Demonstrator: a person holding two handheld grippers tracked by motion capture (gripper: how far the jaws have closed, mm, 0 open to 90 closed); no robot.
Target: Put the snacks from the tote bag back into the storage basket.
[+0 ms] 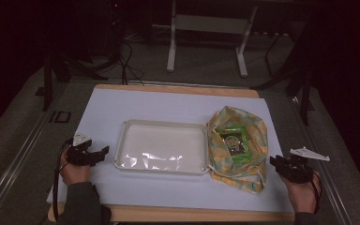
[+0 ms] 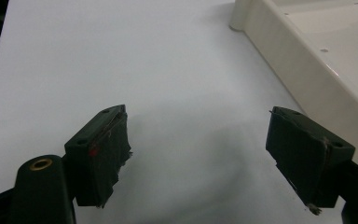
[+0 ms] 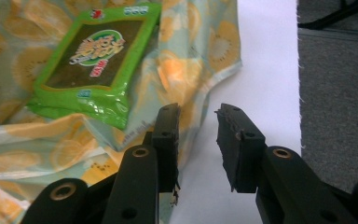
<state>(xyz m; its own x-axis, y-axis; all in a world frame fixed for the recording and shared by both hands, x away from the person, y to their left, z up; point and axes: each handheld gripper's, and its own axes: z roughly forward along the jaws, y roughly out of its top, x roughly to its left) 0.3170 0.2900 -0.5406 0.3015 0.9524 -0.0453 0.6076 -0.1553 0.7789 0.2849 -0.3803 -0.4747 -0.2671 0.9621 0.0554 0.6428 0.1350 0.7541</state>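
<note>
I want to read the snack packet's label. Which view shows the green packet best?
The right gripper view: the green packet lies close and large on the patterned cloth, its logo visible. The high view shows it small and dim. The left gripper view faces the tray.

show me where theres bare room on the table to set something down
The tray is empty inside. The white sheet is bare behind the tray and along the near edge. It is crowded at the right, where the cloth bag with the green packet abuts the tray.

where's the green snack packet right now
In the high view the green snack packet lies inside the opened yellow-patterned cloth bag, right of the white tray.
</note>
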